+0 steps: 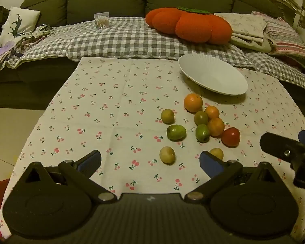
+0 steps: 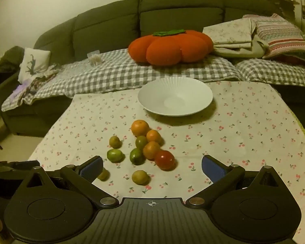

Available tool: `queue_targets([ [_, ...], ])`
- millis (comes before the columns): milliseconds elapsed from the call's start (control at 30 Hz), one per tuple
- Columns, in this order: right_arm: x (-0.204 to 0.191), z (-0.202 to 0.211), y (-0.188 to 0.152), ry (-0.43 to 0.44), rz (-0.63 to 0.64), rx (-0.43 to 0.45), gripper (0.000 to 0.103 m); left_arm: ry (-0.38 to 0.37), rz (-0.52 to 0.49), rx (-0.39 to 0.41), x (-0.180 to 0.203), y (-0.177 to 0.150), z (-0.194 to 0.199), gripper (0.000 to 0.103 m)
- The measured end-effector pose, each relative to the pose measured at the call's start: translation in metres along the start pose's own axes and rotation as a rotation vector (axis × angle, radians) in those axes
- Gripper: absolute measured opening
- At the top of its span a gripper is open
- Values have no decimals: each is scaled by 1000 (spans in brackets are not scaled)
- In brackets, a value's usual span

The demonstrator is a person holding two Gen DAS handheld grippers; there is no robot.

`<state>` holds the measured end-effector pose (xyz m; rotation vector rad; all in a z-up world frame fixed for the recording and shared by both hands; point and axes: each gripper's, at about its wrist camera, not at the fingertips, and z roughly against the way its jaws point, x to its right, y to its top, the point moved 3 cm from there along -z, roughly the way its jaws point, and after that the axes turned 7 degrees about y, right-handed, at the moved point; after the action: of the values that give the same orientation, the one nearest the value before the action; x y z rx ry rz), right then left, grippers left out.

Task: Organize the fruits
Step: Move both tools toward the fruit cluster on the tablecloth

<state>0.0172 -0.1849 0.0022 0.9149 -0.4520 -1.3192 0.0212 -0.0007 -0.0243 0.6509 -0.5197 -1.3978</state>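
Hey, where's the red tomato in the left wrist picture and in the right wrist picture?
Left wrist view: the red tomato sits right of centre, at the near right end of the fruit cluster.
Right wrist view: the red tomato lies just right of centre, nearest of the touching cluster.
Shared landmark: the white plate lies beyond the fruit in both views.
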Motion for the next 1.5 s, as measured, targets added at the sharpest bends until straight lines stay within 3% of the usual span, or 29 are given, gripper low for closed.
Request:
queue_targets([
  [1000, 4, -8, -8, 34, -43, -41, 103, -7, -17, -41, 4, -2, -5, 102],
  [1300, 13, -16, -10, 33, -69, -78, 103, -7, -26, -51, 8, -6, -19, 102],
  [1500, 19, -34, -6, 41, -56, -134, 103, -47, -13, -81, 12, -10, -33, 100],
])
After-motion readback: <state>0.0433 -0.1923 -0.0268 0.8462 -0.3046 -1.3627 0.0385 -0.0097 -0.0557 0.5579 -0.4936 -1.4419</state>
